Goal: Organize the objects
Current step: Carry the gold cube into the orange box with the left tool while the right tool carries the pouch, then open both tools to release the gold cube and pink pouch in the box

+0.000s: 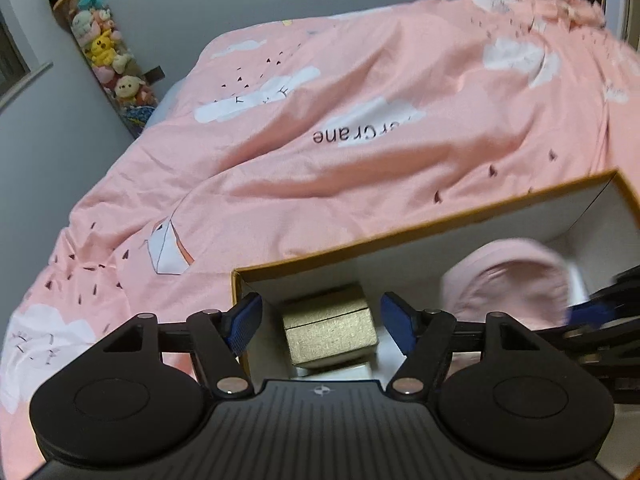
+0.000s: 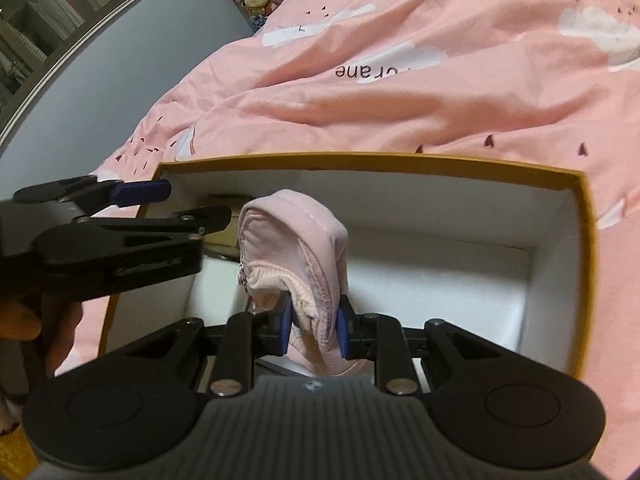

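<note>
**Pink pouch held over open box on bed**

The right gripper (image 2: 313, 328) pinches a soft pink pouch (image 2: 294, 248) between its blue pads, holding it above the white interior of an open box (image 2: 576, 248) with mustard-coloured rims. The left gripper (image 1: 320, 322) stands spread wide over the box's left end, a small gold box (image 1: 330, 330) lying between its pads but untouched by them.

The box sits on a bed covered by a pink duvet (image 1: 360, 92) printed with white clouds and small dark birds. Upside-down lettering on it reads "Crane"; the letters before that are blurred.

Only the left wrist view shows the gold box clearly; in the right wrist view it is mostly hidden behind the left gripper and pouch. The right wrist view alone shows the pouch's zip and stitched seams, which the left wrist view blurs. A column of plush toys (image 1: 104, 48) stands against the grey wall. A hand (image 2: 24, 320) is cut off at the right wrist view's left edge.
</note>
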The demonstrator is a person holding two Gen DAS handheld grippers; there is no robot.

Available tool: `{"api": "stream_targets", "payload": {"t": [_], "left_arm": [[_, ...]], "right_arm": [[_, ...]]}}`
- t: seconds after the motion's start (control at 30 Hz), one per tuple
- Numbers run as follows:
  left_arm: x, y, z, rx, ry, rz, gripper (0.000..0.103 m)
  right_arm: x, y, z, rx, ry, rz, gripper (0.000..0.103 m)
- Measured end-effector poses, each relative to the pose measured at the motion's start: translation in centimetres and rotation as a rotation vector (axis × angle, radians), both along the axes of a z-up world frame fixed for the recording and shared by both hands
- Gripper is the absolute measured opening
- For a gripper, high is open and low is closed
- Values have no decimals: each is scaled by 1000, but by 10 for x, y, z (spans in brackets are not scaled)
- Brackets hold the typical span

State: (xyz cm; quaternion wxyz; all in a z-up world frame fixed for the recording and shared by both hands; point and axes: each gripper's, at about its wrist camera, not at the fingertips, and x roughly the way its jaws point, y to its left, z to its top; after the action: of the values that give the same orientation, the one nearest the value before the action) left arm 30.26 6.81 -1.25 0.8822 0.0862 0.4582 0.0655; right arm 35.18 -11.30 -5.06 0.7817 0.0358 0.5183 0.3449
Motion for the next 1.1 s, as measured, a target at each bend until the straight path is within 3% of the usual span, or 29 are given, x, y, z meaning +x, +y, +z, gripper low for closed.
{"api": "stream_targets", "payload": {"t": [0.23, 0.33, 0.57, 0.77, 0.9, 1.1], "left_arm": [[-21, 25, 29, -148, -113, 28, 80], [-27, 38, 31, -199, -117, 66, 79], [-41, 57, 24, -238, -75, 123, 73], [-53, 64, 19, -299, -60, 133, 73], [-55, 62, 16, -299, -50, 136, 73], [-69, 55, 26, -302, -73, 121, 73]], "right_arm": [[24, 20, -17, 0, 125, 25, 27], [33, 25, -28, 3, 186, 0, 27], [38, 37, -49, -24, 210, -30, 27], [38, 42, -52, -16, 188, -17, 24], [35, 50, -55, -55, 142, 3, 26], [23, 50, -42, -83, 46, 24, 43]]}}
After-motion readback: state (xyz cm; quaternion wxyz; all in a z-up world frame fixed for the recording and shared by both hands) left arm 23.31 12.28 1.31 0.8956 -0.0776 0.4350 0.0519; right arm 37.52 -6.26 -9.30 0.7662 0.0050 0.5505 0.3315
